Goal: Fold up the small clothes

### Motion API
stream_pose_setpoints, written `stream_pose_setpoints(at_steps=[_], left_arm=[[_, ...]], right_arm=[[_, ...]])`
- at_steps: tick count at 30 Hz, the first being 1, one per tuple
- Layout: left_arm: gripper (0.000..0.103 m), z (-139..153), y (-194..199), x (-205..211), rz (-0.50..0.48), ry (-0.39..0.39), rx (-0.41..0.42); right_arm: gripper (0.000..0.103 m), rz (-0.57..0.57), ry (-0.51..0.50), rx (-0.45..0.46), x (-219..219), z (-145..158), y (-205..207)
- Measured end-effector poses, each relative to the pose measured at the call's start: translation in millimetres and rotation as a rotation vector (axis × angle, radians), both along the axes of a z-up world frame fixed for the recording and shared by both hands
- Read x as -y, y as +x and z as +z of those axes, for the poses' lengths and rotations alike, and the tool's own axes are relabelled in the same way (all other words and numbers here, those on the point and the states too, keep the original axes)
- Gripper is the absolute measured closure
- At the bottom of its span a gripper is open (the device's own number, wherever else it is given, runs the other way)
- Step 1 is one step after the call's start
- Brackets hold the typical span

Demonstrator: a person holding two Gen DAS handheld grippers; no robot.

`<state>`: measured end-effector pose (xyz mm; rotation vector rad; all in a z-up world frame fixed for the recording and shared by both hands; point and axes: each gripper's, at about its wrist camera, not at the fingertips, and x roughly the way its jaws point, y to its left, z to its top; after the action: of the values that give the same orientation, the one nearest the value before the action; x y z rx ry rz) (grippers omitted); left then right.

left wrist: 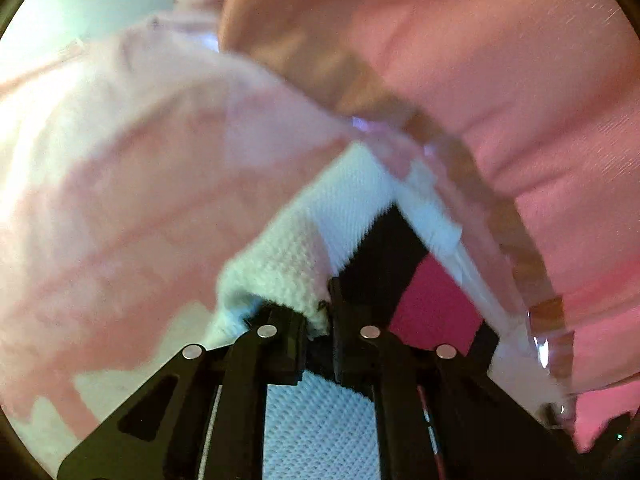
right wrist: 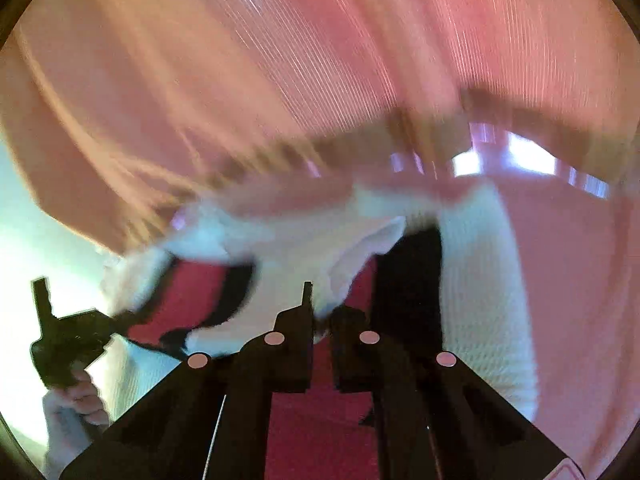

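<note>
Both hand-held grippers (left wrist: 319,322) (right wrist: 322,326) pinch blurred white knit garment (left wrist: 348,204).

Pink fabric (right wrist: 280,60) motion-blurred; edges cropped

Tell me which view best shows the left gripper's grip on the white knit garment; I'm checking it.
Left wrist: the left gripper pinches the white knit garment close up. Right wrist shows that gripper small and blurred at far left.

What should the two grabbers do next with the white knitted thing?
Probably lower it flat onto the pink cloth. Both the left gripper and right gripper pinch the white knit garment, which hangs in the air, blurred by motion.
</note>
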<state>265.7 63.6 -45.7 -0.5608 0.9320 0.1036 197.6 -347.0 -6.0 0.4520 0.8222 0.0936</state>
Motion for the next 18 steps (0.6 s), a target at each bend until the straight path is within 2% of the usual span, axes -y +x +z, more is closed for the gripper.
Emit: stream_pose_setpoints(at_steps=[1, 2, 3, 4, 5, 6, 7, 9, 11, 13, 14, 15, 18], left_arm=[[0.094, 3, 0, -1, 0.001, 0.026, 0.012], [0.094, -1, 2, 1, -0.010, 0.072, 0.006], [0.094, -11, 6, 2, -0.023, 0.095, -0.029], [0.094, -23, 9, 1, -0.030, 0.084, -0.073], [0.094, -30, 8, 0, -0.024, 0.074, -0.097], [0.094, -31, 7, -1, -0.019, 0.069, -0.092], [0.094, -27, 6, -1, -0.025, 0.072, -0.084], [0.093, -18, 5, -1, -0.037, 0.088, -0.055], [0.091, -23, 5, -4, -0.047, 0.085, -0.075], [0.091, -31, 6, -2, -0.056, 0.081, -0.093], [0.091, -30, 8, 3, -0.063, 0.108, -0.090], [0.090, -28, 8, 9, -0.077, 0.143, -0.085], [0.089, -21, 7, 21, -0.112, 0.201, -0.071]], right_arm=[[0.097, 0.009, -0.010, 0.028, 0, 9, -3], [0.098, 0.020, -0.065, 0.027, -3, 8, -4], [0.098, 0.022, -0.111, -0.019, -4, -7, -1], [0.098, 0.014, -0.120, -0.069, -2, -24, 0], [0.098, -0.005, -0.115, -0.163, 2, -54, 3], [0.098, -0.015, -0.095, -0.204, 6, -69, 3], [0.098, -0.022, -0.072, -0.205, 10, -73, 0], [0.098, -0.016, -0.081, -0.153, 11, -53, 1], [0.098, -0.024, -0.075, -0.105, 16, -39, -1], [0.098, -0.028, -0.071, -0.145, 21, -51, 2], [0.098, -0.006, -0.071, -0.216, 19, -71, 5], [0.098, -0.013, -0.062, -0.210, 19, -78, 1], [0.090, -0.027, -0.083, -0.204, 20, -57, -7]])
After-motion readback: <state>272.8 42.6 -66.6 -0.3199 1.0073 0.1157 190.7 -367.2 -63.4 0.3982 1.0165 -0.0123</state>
